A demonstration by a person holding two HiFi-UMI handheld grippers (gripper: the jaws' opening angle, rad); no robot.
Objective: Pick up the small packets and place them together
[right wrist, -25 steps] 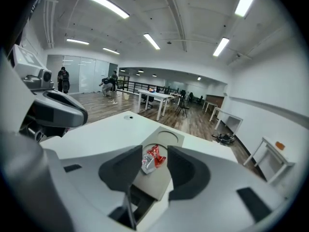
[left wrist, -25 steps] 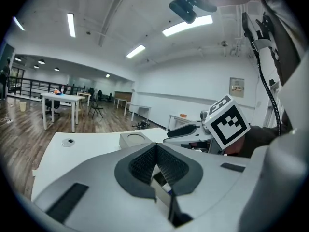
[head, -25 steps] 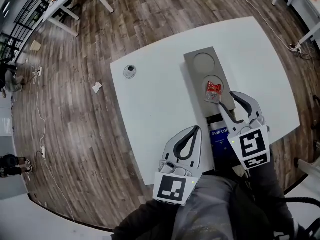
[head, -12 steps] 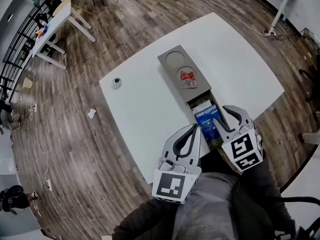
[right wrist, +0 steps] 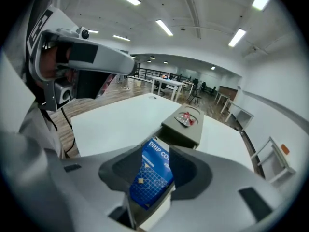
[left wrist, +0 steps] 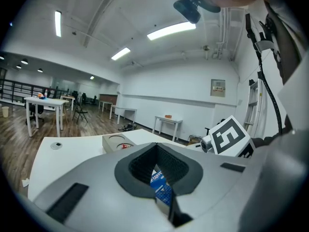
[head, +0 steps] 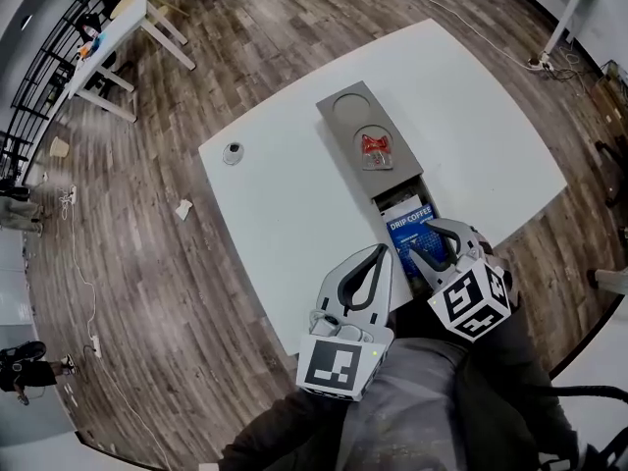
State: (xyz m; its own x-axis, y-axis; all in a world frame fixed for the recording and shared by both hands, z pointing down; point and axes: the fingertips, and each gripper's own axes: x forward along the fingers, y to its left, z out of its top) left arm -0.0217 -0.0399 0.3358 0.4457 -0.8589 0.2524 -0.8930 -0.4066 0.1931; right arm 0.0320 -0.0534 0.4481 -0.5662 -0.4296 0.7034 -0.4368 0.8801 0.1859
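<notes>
the right tool [head: 427,241] tilts down over the near end of a grey holder [head: 337,137], its jaws apart; a blue drip coffee packet [right wrist: 153,175] shows in the gap between them, and the pads do not press on it; that packet lies in the holder's open compartment, close to the near edge of the white bench [head: 285,204]; the left tool [head: 381,255] hangs just beside the right one at the same near edge, jaws together with nothing in them; farther along the holder a small red packet [head: 374,148] rests in a round recess, well apart from the blue one; another round recess [head: 351,105] marks the holder's far end; a small round grey object [head: 233,152] lies near the bench's left corner; wood floor [head: 147,263] surrounds the bench
</notes>
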